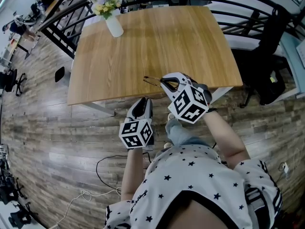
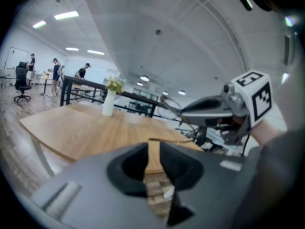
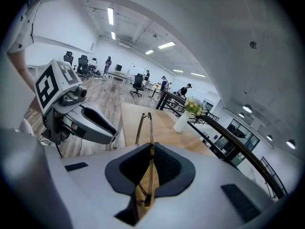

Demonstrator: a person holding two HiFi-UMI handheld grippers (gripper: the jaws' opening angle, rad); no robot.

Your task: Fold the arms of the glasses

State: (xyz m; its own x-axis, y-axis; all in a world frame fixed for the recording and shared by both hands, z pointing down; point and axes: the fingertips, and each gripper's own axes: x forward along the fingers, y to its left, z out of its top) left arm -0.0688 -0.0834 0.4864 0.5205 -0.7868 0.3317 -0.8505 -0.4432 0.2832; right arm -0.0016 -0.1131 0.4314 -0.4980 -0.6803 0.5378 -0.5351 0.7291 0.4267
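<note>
Gold thin-wire glasses point(image 1: 153, 81): held in the air just above the near edge of the light wooden bench point(image 1: 143, 42), toward its near right corner.
Right gripper point(image 1: 164, 82): clenched on the glasses frame point(image 3: 150, 161), which runs as a thin bar between its pads.
Left gripper point(image 1: 141, 104): jaws a narrow slit apart with nothing between them point(image 2: 152, 161), off the bench on the person's side of the near edge.
Long axis: the frame juts leftward from the right jaws, roughly along the near edge.
Bearing: the glasses lie ahead and slightly right of the left tips.
Nearer free hand: the left, so folding an arm probably falls to it.
</note>
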